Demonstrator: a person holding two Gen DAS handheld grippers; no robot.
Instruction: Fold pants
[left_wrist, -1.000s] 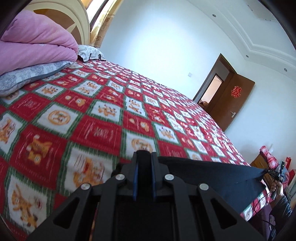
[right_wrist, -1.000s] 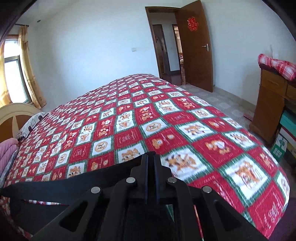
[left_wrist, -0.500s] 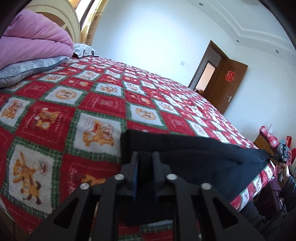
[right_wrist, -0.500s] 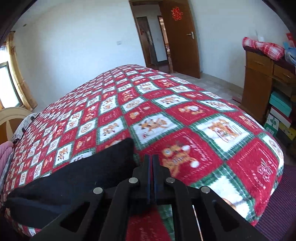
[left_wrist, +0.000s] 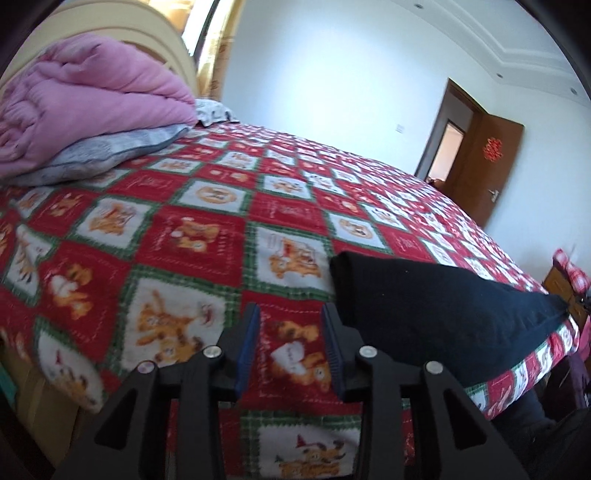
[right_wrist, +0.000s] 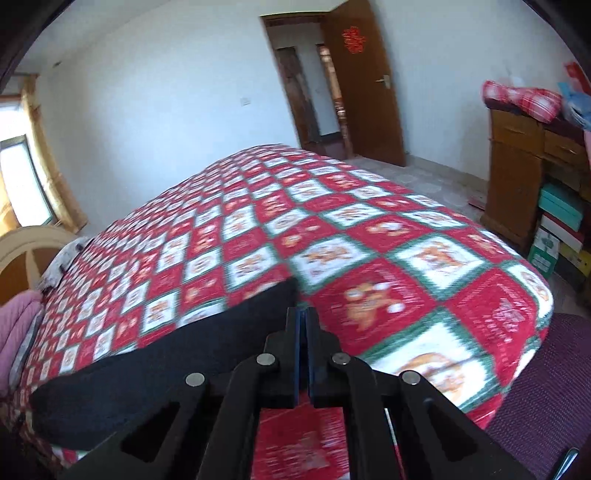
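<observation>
The black pants (left_wrist: 436, 314) lie folded in a long strip along the near edge of the red patterned bedspread (left_wrist: 207, 236). My left gripper (left_wrist: 290, 325) is open and empty, just left of the strip's left end. In the right wrist view the pants (right_wrist: 166, 354) stretch left from my right gripper (right_wrist: 303, 314). Its jaws are closed at the strip's right end, and no cloth shows between them.
A pink quilt (left_wrist: 85, 107) on grey pillows sits at the head of the bed. A wooden cabinet (right_wrist: 524, 177) with stacked boxes stands right of the bed. An open brown door (right_wrist: 365, 92) is at the far wall. A purple mat (right_wrist: 546, 387) lies on the floor.
The pants were laid down on the bedspread. My left gripper opened, let go of the cloth and moved left of it. My right gripper slid off the pants' right end.
</observation>
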